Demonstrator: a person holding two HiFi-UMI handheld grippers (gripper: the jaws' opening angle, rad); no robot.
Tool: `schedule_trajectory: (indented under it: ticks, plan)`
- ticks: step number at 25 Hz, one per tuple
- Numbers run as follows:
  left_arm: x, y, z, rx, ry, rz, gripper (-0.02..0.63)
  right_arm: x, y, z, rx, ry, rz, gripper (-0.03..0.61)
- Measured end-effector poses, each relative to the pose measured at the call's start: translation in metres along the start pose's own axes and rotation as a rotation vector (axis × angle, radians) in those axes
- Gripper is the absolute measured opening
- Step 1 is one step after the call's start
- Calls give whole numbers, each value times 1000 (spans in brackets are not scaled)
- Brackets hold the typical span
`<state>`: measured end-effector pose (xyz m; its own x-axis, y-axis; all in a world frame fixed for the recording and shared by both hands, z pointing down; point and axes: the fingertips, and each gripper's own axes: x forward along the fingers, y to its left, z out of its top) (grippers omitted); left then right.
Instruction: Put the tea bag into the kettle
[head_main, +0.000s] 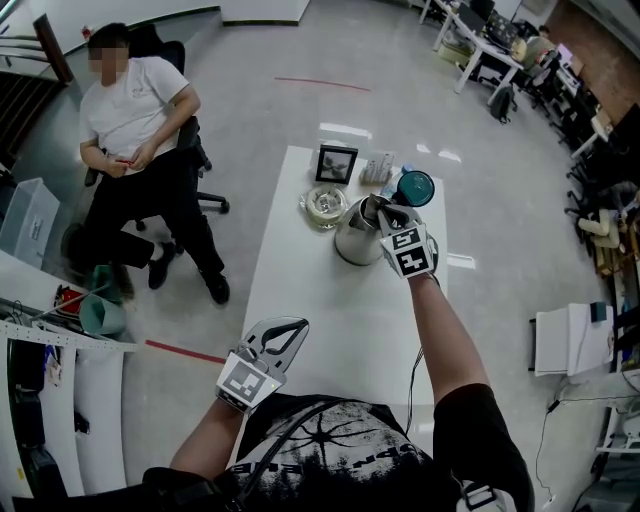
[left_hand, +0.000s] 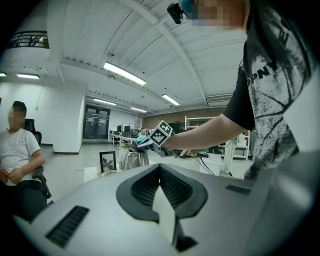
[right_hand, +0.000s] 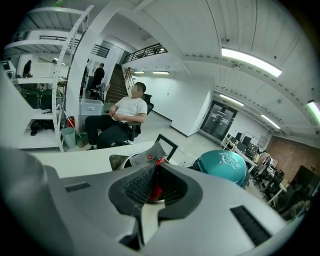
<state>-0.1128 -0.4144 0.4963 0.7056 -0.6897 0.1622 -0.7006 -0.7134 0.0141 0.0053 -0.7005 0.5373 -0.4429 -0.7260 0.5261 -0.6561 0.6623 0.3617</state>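
The white table (head_main: 330, 320) takes the middle of the head view, and you stand at its near end. To the left of it, well apart on the floor, a person (head_main: 140, 130) sits on an office chair with the hands together in the lap.

At the far end of the table stands the steel kettle (head_main: 352, 245). Just behind it to the right is a teal round container (head_main: 415, 187), which also fills the right part of the right gripper view. To the left of the kettle, near it, lies a glass bowl (head_main: 324, 207), and behind the bowl a small black picture frame (head_main: 336, 163) stands upright.

Your right gripper (head_main: 380, 212) reaches over the top of the kettle with the arm stretched out. In the right gripper view its jaws are pressed together on the tea bag (right_hand: 146, 156), a grey sachet with a red mark. It sticks out past the jaw tips and is not inside the kettle.

Your left gripper (head_main: 292, 328) hangs near your body, at the near left edge of the table, well apart from the kettle. Its jaws are closed together and nothing is between them.
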Motion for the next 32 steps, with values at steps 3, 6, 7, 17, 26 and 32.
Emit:
schedule_trajectory:
  ticks: [3,6,7,17,26,32]
  plan:
    - [1,-1,0,1,-4,-7,8,3,0,-5,-16,22,-10,20]
    - [2,-1,0,-5,-9,-11,8,3,1,-7,-21,29,-19,23]
    - [2,0,0,-6,-9,-12,8,3,1,-6,-23,28,-23,25]
    - [3,-1,0,-10,-7,-13,8,0,-1,-5,-32,16,-20,103]
    - [7,-11,4,10,-14,-40,8,-39,9,12,41,-106,-1,99]
    - [12,-17,11,31,-22,-66,8,-87,34,23,110,-222,59,16]
